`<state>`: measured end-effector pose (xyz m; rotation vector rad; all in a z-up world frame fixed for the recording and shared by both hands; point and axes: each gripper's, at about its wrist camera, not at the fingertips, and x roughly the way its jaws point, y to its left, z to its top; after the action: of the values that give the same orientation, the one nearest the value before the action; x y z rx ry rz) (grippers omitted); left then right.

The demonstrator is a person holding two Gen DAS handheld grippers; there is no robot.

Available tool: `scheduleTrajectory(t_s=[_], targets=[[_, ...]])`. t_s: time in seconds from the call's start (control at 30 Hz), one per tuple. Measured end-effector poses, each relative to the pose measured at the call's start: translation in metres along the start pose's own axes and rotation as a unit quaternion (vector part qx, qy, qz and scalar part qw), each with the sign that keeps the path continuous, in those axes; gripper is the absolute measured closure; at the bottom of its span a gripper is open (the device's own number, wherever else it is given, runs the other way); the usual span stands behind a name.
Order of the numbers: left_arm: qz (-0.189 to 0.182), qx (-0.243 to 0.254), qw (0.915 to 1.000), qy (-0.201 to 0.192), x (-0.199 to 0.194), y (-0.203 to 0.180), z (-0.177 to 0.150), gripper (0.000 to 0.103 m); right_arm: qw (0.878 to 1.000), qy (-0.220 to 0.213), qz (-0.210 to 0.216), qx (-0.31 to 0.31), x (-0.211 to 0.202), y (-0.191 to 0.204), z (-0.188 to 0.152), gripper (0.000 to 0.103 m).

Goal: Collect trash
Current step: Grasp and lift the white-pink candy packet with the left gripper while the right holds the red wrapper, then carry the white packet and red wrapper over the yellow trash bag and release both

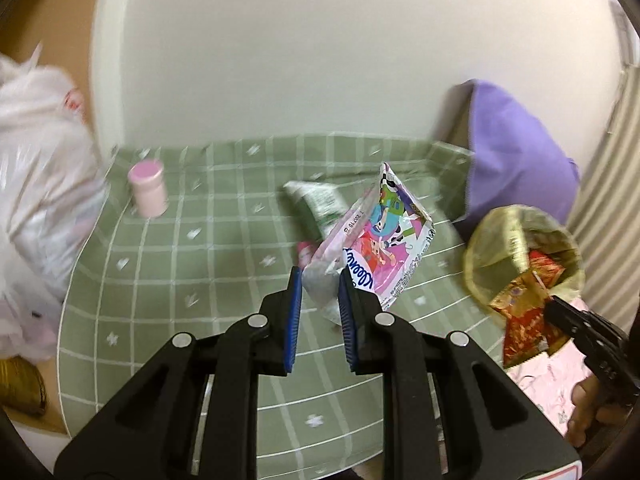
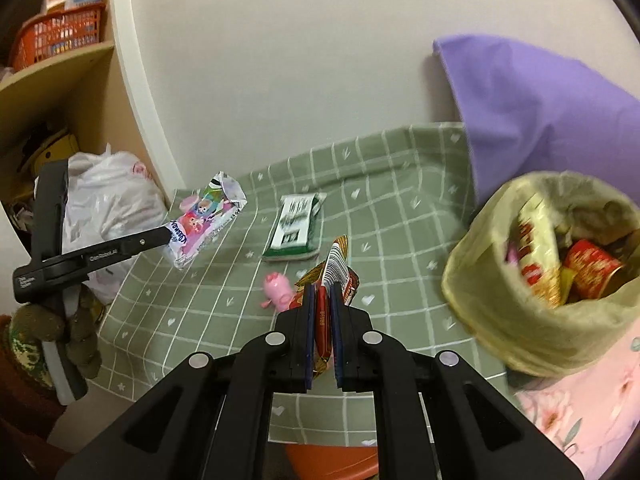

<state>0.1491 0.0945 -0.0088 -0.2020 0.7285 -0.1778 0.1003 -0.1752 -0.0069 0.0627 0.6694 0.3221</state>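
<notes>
Our left tongs (image 1: 320, 276) pinch the pink tissue packet (image 1: 384, 248) above the checked surface (image 1: 168, 280); our right tongs (image 2: 322, 292) clamp a red wrapper (image 2: 334, 272) near the yellow bag (image 2: 520, 320). The packet's corner grip looks thin; swinging toward the bag could shake it loose.

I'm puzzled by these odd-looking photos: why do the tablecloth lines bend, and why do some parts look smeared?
Left wrist view: the fisheye lens bows the green checked tablecloth grid; the white plastic bag and pink bottle are smeared by motion, while the tissue packet in the left gripper stays readable. Right wrist view: the grid curves too; the yellow trash bag is blurred.
</notes>
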Motion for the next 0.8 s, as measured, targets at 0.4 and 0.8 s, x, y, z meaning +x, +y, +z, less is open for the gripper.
scheduleTrajectory(t_s=[0.4,0.8], targets=[[-0.136,0.086,0.9856,-0.053,-0.028,-0.108,0.056,0.086,0.99,-0.112,-0.09,0.015,-0.092,-0.046,0.036,0.094],[-0.213,0.16,0.9637,-0.015,0.006,-0.204,0.058,0.086,0.974,-0.151,-0.163,0.05,-0.143,-0.104,0.025,0.094]])
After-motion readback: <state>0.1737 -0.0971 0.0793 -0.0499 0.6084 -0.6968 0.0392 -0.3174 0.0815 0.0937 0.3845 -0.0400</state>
